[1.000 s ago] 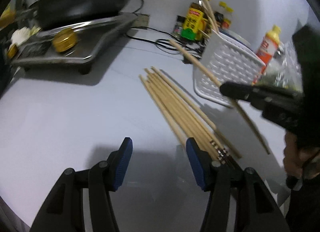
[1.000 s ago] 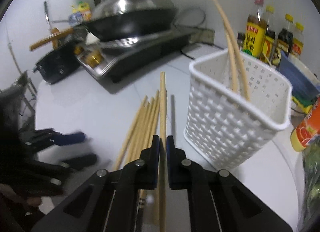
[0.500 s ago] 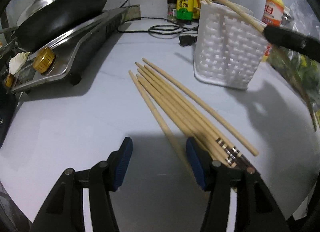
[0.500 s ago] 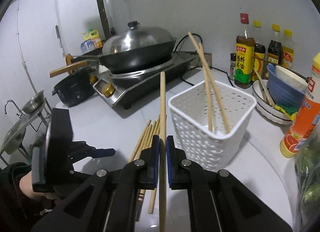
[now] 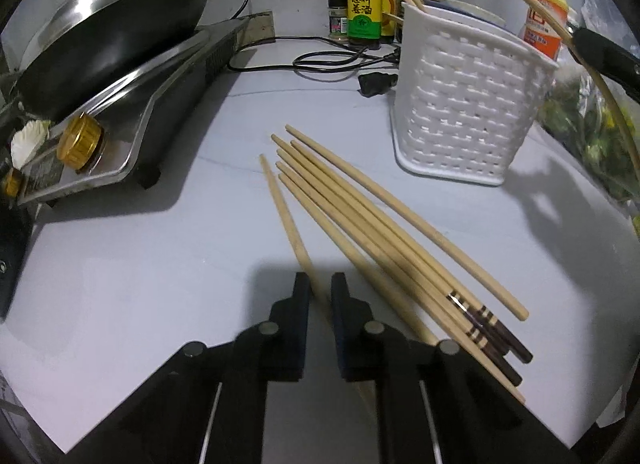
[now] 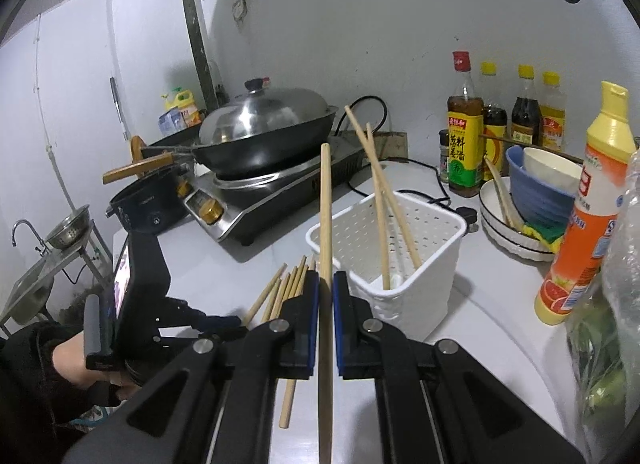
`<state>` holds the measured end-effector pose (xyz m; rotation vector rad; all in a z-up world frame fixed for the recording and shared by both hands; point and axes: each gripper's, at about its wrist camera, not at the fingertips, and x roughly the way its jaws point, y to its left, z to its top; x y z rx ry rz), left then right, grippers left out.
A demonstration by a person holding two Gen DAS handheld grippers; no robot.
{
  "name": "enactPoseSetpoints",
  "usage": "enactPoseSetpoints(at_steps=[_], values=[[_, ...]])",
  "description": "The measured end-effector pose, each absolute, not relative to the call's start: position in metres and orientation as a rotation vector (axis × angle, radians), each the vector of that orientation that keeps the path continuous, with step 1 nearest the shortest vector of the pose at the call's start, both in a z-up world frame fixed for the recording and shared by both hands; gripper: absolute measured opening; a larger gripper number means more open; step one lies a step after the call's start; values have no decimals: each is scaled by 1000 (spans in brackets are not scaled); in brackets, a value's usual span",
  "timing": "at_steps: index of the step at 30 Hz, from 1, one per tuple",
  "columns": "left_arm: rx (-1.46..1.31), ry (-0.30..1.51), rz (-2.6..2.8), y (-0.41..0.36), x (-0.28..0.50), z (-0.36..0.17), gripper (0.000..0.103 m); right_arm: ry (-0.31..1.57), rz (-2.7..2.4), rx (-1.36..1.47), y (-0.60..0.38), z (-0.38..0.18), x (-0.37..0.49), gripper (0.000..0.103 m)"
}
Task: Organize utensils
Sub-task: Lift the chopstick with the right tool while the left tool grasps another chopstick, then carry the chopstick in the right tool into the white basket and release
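Observation:
Several wooden chopsticks point(image 5: 384, 224) lie in a loose bundle on the white counter. My left gripper point(image 5: 320, 284) is shut on the leftmost chopstick point(image 5: 280, 208), low at the counter. A white perforated basket point(image 5: 464, 104) stands behind them with two chopsticks point(image 6: 384, 200) leaning in it. My right gripper point(image 6: 326, 284) is shut on one chopstick point(image 6: 326, 208), held raised, pointing up left of the basket point(image 6: 404, 276). The left gripper also shows in the right wrist view point(image 6: 224, 326).
A wok on a steel stove point(image 5: 120, 64) stands at the left. Sauce bottles point(image 6: 464, 132), stacked bowls point(image 6: 536, 192) and an orange squeeze bottle point(image 6: 580, 232) line the back and right. A black cable and plug point(image 5: 372, 84) lie behind the basket.
My left gripper has closed on the leftmost chopstick on the counter. My right gripper has risen higher and back with its chopstick, away from the basket.

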<state>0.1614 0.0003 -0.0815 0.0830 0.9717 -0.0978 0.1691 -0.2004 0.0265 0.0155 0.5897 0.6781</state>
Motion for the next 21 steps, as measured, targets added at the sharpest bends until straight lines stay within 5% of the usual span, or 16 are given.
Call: enactPoseSetpoints(at_steps=[21], values=[[-135,819,-121,54,141,-41,5,525,615,44,-200,77,216,6]])
